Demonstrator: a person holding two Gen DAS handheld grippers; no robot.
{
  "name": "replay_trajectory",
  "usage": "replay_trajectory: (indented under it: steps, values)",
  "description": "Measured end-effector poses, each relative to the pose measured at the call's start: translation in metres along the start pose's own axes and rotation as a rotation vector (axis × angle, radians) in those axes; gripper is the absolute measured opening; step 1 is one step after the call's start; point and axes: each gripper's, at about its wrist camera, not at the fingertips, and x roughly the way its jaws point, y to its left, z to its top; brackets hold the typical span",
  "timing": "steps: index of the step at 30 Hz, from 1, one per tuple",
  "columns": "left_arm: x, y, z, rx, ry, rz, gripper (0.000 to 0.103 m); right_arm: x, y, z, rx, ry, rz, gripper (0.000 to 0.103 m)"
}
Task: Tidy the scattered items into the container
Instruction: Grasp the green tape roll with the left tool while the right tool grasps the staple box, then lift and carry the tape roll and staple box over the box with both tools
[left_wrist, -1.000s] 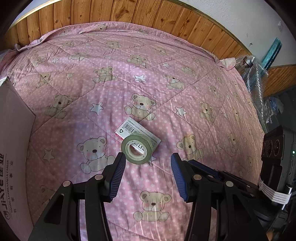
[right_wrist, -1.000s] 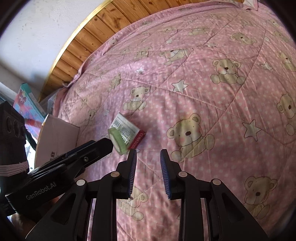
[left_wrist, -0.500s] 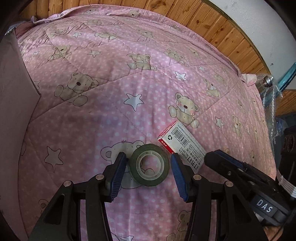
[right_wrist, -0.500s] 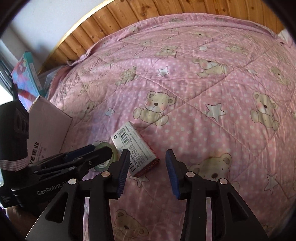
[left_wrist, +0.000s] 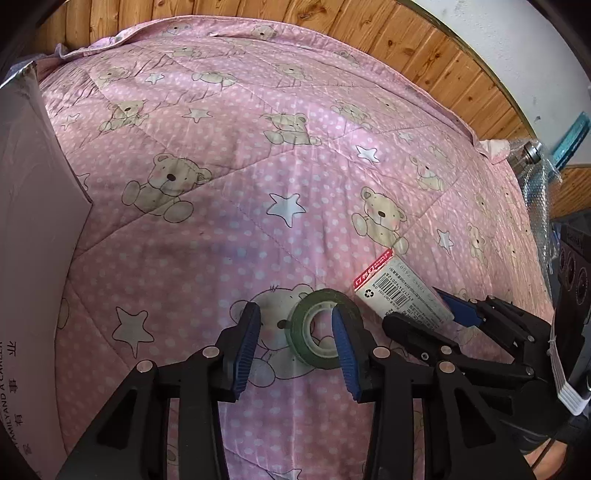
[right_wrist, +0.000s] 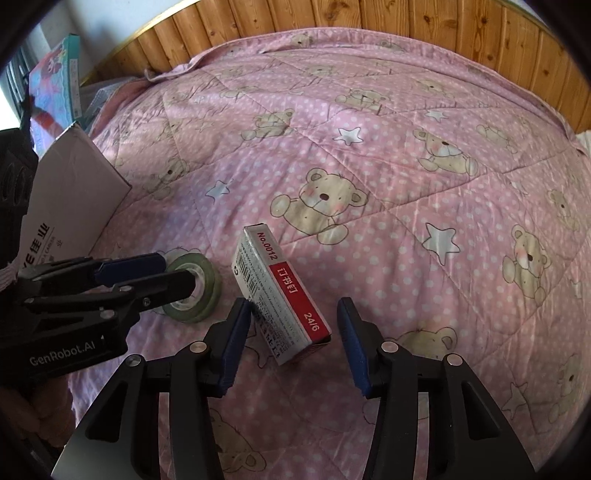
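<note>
A green tape roll (left_wrist: 317, 328) (right_wrist: 210, 291) lies flat on the pink bear quilt (left_wrist: 258, 184). My left gripper (left_wrist: 295, 347) (right_wrist: 173, 273) is open; its right finger overlaps the roll's hole and its left finger stands outside the roll. Just right of the roll lies a red and white staple box (left_wrist: 402, 291) (right_wrist: 280, 291). My right gripper (right_wrist: 295, 343) (left_wrist: 432, 321) is open wide, with the box's near end between its fingers and not gripped. The cardboard box (left_wrist: 33, 221) (right_wrist: 70, 206) stands at the quilt's left edge.
Wooden panelling (left_wrist: 406, 44) runs behind the quilt. A bubble-wrapped bottle (left_wrist: 535, 184) stands off the right side. Colourful books (right_wrist: 55, 88) lean behind the cardboard box. The quilt's far half (right_wrist: 406, 129) is bare.
Both grippers have come down closer to the quilt. The right gripper opened wider and now straddles the staple box. The left gripper shifted left, so the roll sits at its right finger.
</note>
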Motion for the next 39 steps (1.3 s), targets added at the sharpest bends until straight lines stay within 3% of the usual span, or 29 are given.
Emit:
replay_trajectory:
  steps: [4, 7, 10, 12, 23, 39]
  values:
    - [0.004, -0.01, -0.002, 0.072, -0.017, 0.054, 0.043, 0.005, 0.008, 0.001, -0.053, -0.017, -0.015, 0.055]
    - [0.006, -0.014, 0.0, 0.123, -0.015, 0.088, 0.036, 0.008, 0.008, 0.003, -0.047, -0.035, -0.027, 0.052]
    - [0.005, -0.015, -0.004, 0.173, -0.03, 0.131, 0.023, 0.004, 0.001, 0.003, 0.002, -0.035, 0.001, 0.045]
    - [0.001, -0.011, -0.006, 0.156, -0.032, 0.116, 0.016, 0.001, -0.003, 0.0, 0.021, -0.038, 0.003, 0.041]
    - [-0.025, 0.008, -0.013, 0.071, -0.046, 0.096, 0.015, -0.017, -0.011, -0.015, 0.142, -0.057, 0.1, 0.04]
    - [-0.089, -0.009, -0.032, 0.094, -0.114, 0.09, 0.015, -0.068, 0.027, -0.04, 0.13, -0.1, 0.121, 0.04]
